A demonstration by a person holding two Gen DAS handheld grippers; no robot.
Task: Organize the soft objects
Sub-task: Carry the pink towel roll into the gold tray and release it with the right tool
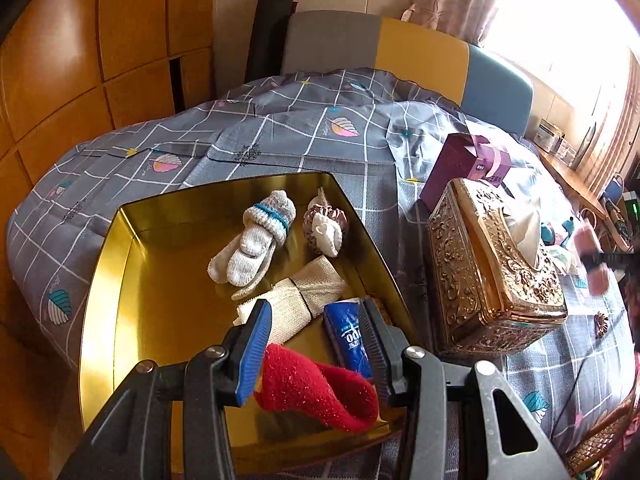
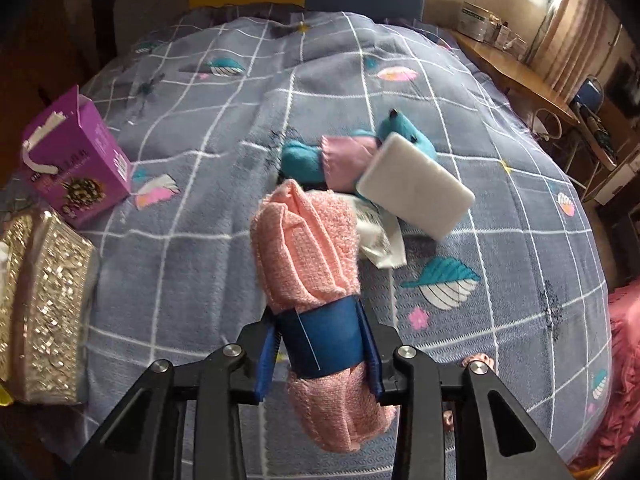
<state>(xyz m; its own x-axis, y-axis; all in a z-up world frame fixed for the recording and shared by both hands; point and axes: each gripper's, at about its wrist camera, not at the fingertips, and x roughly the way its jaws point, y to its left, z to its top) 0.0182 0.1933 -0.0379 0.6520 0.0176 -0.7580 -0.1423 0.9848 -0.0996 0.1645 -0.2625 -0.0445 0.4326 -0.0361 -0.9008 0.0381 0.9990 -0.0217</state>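
Note:
In the left wrist view a gold tin tray [image 1: 120, 280] lies on the bed. It holds white knitted gloves [image 1: 256, 244], a small plush piece [image 1: 326, 226], a cream cloth bundle [image 1: 296, 300], a blue packet [image 1: 350, 338] and a red sock [image 1: 316, 392]. My left gripper [image 1: 316, 344] is open above the tray, with the red sock lying between its jaws. My right gripper [image 2: 322, 344] is shut on a rolled pink towel [image 2: 308, 240] with a blue band, held above the bed. Beyond it lie a teal and pink plush toy [image 2: 340, 156], a white sponge [image 2: 416, 192] and a white wrapper [image 2: 380, 240].
An ornate gold tissue box [image 1: 492, 264] stands right of the tray and shows at the left edge of the right wrist view [image 2: 44, 304]. A purple carton [image 2: 76, 160] stands behind it. A wooden wardrobe [image 1: 80, 60], a headboard [image 1: 400, 44] and a side desk [image 2: 516, 76] surround the bed.

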